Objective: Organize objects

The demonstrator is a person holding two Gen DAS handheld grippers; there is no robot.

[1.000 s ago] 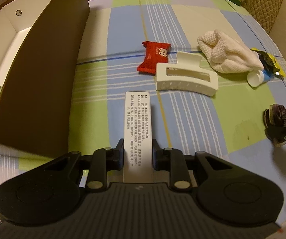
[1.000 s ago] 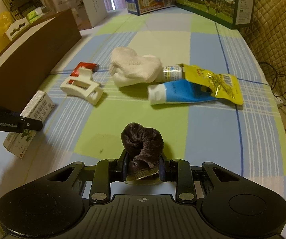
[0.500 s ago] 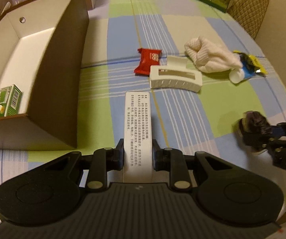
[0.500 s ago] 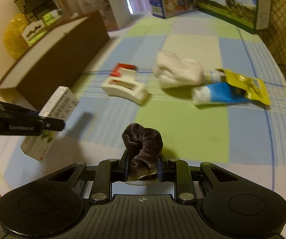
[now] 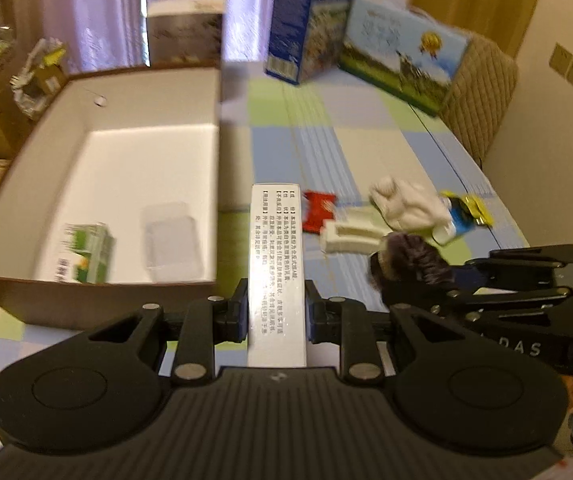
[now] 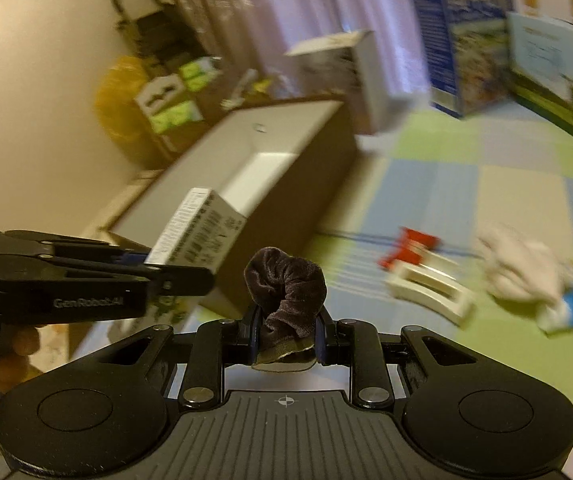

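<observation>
Left hand-held gripper (image 5: 276, 314) clamped on white medicine carton (image 5: 276, 264), raised by the open brown box (image 5: 98, 300) at counter's left edge, likely for dropping in. Right hand-held gripper (image 6: 286, 338) clamped on dark velvet scrunchie (image 6: 286, 286), lifted alongside, probably the same destination.

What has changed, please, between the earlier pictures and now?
Both claws have lifted and swung toward the brown storage box. The left claw stays shut on the white printed carton, the right claw on the dark velvet scrunchie. The remaining items lie unmoved.
</observation>
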